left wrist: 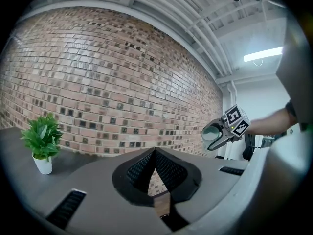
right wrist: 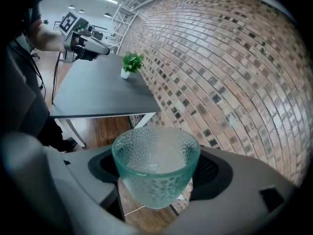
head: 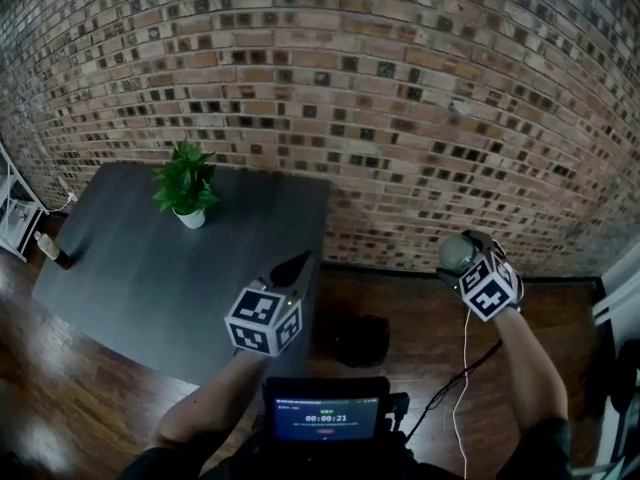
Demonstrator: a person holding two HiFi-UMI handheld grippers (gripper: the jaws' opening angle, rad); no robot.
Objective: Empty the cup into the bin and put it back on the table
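A pale green dimpled glass cup (right wrist: pixel 156 173) sits between the jaws of my right gripper (right wrist: pixel 157 166), which is shut on it. I see nothing inside the cup. In the head view the cup (head: pixel 456 252) is held above the wooden floor, right of the table and near the brick wall. The black bin (head: pixel 361 339) stands on the floor beside the table's right edge, left of and below the cup. My left gripper (head: pixel 297 265) is shut and empty over the right end of the dark grey table (head: pixel 150 268). From the left gripper view, its pads (left wrist: pixel 146 168) meet, and the cup (left wrist: pixel 212 131) shows to the right.
A small potted plant (head: pixel 186 188) in a white pot stands near the table's back edge. A brown bottle (head: pixel 52 250) lies by the table's left end, next to a white shelf (head: pixel 15 213). The brick wall (head: pixel 420 118) runs behind. A cable (head: pixel 462 388) trails down from my right hand.
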